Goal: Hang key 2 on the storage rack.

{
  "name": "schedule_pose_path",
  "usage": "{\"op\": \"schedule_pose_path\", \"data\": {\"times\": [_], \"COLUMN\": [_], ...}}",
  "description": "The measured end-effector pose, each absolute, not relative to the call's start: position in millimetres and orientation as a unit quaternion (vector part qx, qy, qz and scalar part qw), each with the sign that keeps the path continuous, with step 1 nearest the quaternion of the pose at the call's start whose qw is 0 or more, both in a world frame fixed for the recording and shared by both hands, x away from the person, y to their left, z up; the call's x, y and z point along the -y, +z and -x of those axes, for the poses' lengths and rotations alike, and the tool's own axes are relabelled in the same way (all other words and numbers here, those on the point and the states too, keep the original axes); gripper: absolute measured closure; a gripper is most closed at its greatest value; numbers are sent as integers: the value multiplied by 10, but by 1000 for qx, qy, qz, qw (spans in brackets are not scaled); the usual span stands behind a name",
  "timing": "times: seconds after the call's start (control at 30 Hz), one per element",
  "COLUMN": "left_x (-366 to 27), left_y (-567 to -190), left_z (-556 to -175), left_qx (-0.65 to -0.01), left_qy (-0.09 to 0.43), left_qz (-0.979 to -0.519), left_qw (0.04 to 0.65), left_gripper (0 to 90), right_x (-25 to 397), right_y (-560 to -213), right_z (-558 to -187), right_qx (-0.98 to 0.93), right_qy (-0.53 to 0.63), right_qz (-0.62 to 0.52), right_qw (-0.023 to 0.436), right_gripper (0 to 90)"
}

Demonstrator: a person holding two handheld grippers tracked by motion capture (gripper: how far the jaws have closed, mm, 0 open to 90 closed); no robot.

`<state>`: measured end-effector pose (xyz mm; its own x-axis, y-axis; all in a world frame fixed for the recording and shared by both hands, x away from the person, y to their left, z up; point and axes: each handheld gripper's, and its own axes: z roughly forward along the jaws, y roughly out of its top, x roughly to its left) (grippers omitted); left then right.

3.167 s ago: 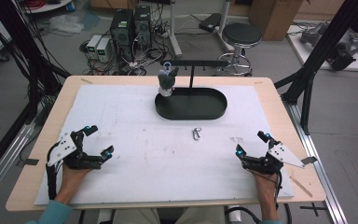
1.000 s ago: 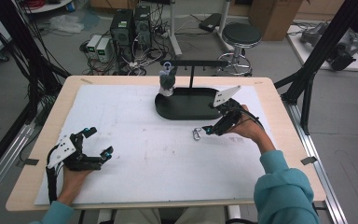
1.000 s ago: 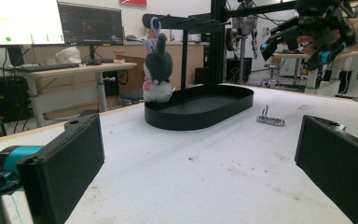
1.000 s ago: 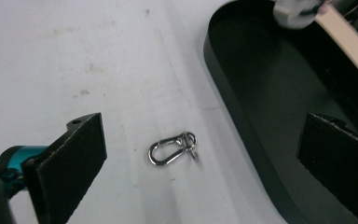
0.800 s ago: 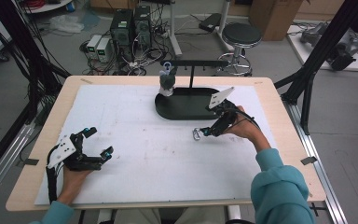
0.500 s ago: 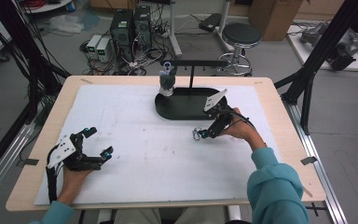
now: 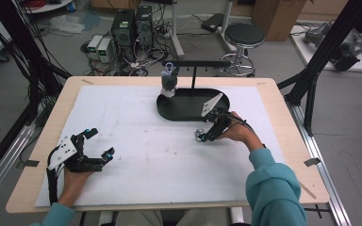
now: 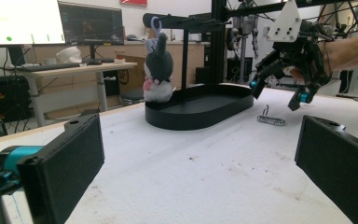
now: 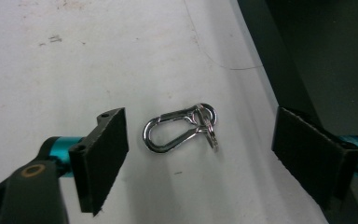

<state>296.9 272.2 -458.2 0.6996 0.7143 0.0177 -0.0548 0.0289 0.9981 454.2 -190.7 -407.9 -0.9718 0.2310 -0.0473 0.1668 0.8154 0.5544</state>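
both jaws wide | right gripper [image 9: 200,154] straddles carabiner [image 9: 179,128], untouched | left gripper [image 7: 96,148] empty

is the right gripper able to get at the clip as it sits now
Probably yes: the right gripper is open with the clip lying flat between its fingers, nothing in the way.

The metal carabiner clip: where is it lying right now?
In the high view the carabiner clip lies flat on the white mat, just in front of the black tray, between the open jaws of the right gripper.
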Motion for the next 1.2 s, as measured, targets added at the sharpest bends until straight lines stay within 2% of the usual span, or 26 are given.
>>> {"op": "schedule_pose_path", "data": {"times": [0.17, 0.23, 0.3, 0.37, 0.47, 0.63, 0.93, 1.2], "left_x": [-2722, -2723, -2722, -2722, -2722, -2721, -2722, -2721], "left_y": [-4583, -4582, -4582, -4582, -4582, -4583, -4583, -4583], "left_z": [-2969, -2970, -2970, -2969, -2970, -2970, -2970, -2969], "left_qx": [-261, -260, -259, -259, -259, -259, -259, -259], "left_qy": [287, 287, 287, 287, 287, 287, 287, 287], "left_qz": [-634, -635, -635, -635, -635, -635, -635, -635], "left_qw": [669, 669, 669, 669, 669, 669, 669, 669], "left_gripper": [17, 17, 17, 17, 17, 17, 17, 17], "right_x": [1919, 1931, 1935, 1940, 1939, 1928, 1920, 1895], "right_y": [-4090, -4094, -4098, -4094, -4098, -4110, -4092, -4100], "right_z": [-4560, -4573, -4576, -4581, -4588, -4593, -4589, -4588], "right_qx": [-951, -954, -955, -956, -957, -959, -961, -963], "right_qy": [282, 276, 272, 272, 272, 266, 263, 258], "right_qz": [-112, -109, -104, -99, -97, -91, -72, -58], "right_qw": [53, 46, 49, 41, 39, 40, 49, 54], "right_gripper": [216, 292, 306, 383, 440, 475, 623, 696]}}
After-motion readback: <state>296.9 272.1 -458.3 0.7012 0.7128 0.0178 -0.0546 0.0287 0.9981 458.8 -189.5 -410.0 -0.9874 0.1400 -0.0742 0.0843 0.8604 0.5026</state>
